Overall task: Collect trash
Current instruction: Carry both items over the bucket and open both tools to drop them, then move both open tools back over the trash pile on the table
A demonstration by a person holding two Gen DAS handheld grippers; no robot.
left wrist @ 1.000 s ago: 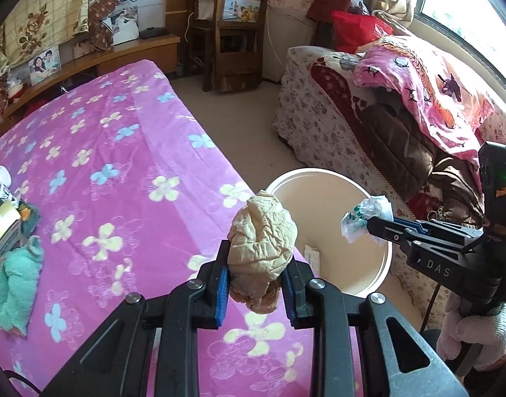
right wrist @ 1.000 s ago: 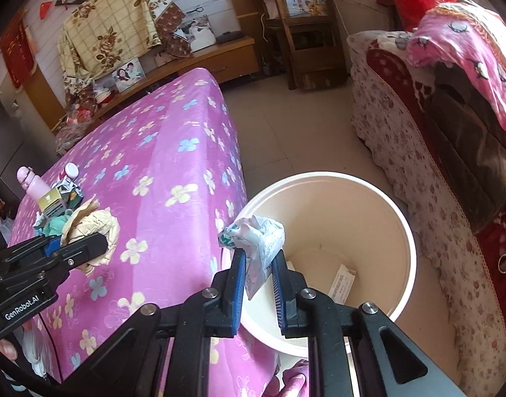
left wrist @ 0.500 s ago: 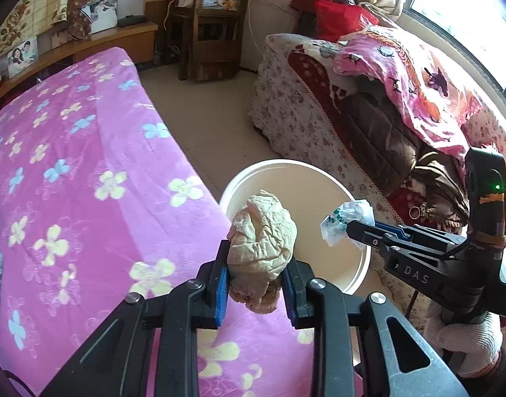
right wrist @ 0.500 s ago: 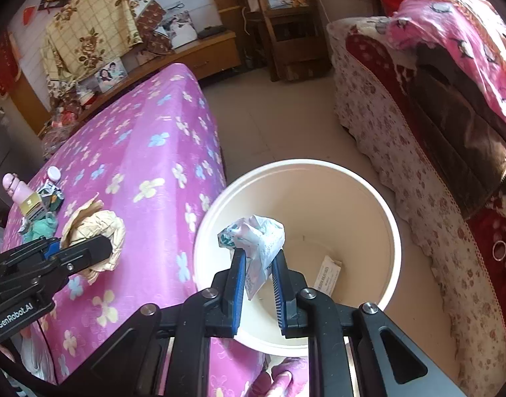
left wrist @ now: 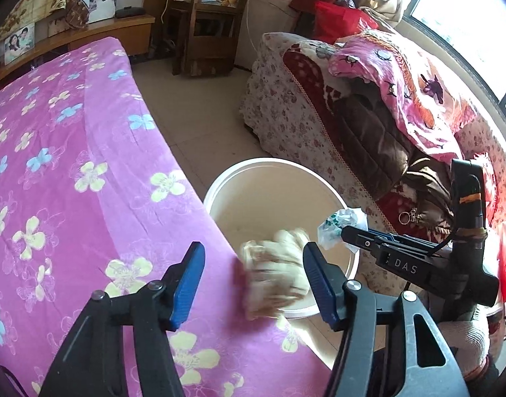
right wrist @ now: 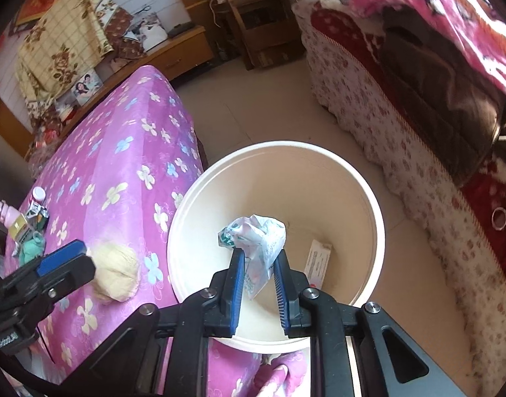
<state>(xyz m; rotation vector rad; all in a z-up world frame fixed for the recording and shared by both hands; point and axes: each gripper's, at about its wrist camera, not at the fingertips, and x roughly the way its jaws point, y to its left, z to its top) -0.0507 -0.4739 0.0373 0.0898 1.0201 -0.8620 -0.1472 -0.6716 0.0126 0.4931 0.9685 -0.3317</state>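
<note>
My left gripper (left wrist: 253,274) is open. A crumpled beige paper wad (left wrist: 276,281), blurred by motion, is loose between its spread fingers at the bed's edge beside the cream bucket (left wrist: 253,178); it also shows in the right wrist view (right wrist: 117,273). My right gripper (right wrist: 257,278) is shut on a crumpled white and green plastic wrapper (right wrist: 257,241) and holds it over the bucket's (right wrist: 276,145) mouth. A flat paper slip (right wrist: 317,259) lies at the bucket's bottom. The right gripper (left wrist: 335,231) and its wrapper (left wrist: 342,221) also show in the left wrist view.
The bed's purple flowered cover (left wrist: 70,152) fills the left. A flowered sofa (left wrist: 319,125) piled with blankets stands right of the bucket. Bottles, a small box and a green cloth (right wrist: 29,228) sit on the bed's far left. A wooden chair (left wrist: 206,26) stands at the back.
My left gripper has opened and let go of the beige wad, which is dropping at the bucket's rim. Both grippers have moved further over the bucket. The right gripper still holds the wrapper.
</note>
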